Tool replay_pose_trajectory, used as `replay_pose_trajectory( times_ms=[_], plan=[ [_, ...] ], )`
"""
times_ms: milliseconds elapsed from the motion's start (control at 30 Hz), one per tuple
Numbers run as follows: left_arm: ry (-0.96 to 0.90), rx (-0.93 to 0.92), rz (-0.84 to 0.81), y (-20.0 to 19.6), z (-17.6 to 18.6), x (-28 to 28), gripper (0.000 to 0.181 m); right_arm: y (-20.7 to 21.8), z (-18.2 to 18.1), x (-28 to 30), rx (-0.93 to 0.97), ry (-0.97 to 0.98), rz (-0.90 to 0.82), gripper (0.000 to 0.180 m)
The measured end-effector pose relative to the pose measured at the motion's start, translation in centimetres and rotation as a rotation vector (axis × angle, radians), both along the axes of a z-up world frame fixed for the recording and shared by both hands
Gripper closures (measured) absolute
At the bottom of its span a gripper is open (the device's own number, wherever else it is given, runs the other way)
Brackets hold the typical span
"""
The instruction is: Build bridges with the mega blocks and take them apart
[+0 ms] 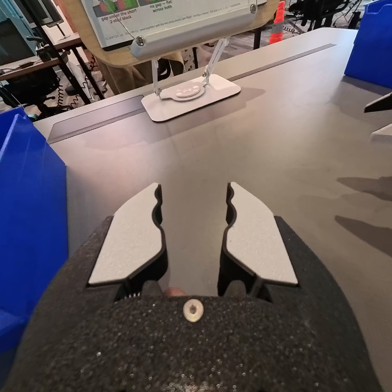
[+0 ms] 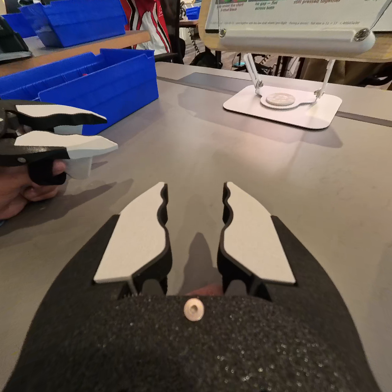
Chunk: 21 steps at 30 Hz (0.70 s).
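Note:
No mega blocks show on the table in either view. My left gripper (image 1: 193,186) is open and empty over the bare grey table (image 1: 233,159). My right gripper (image 2: 195,186) is open and empty over the same table (image 2: 212,148). In the right wrist view the left gripper (image 2: 111,132) shows at the left, held by a hand, its fingers apart. In the left wrist view the right gripper's fingertips (image 1: 379,106) show at the right edge. A small red spot (image 2: 84,74) shows inside the blue bin; I cannot tell what it is.
A blue bin (image 1: 25,191) stands at the table's left, also in the right wrist view (image 2: 101,89). Another blue bin (image 1: 373,46) stands at the far right. A white stand (image 1: 191,97) (image 2: 282,106) holds an instruction sheet at the back. An orange cone (image 1: 277,23) stands beyond.

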<state>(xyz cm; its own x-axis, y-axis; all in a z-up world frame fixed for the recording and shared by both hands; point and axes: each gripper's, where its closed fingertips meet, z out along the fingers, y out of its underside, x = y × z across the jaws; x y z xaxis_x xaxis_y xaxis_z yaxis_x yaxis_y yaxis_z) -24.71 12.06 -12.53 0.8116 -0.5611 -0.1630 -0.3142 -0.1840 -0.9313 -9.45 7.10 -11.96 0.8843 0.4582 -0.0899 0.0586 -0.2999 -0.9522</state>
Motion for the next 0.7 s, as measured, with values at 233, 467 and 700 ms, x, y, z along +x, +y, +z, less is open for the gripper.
replay_pose_trajectory(
  times_ms=[233, 467, 700],
  plan=[
    [-0.017, -0.014, -0.014, -0.2, 0.0, 0.0, 0.123, 0.0, -0.3, 0.0, -0.031, 0.028, 0.021, 0.130],
    [0.004, -0.032, -0.067, -3.1, 7.4, -5.5, 0.121, 0.0, -0.4, 0.0, -0.051, 0.053, 0.032, 0.130],
    [0.367, -0.056, -0.056, 6.0, 13.7, -17.6, 0.126, 0.1, -0.4, 0.2, -0.079, 0.111, 0.049, 0.131]
  ],
)
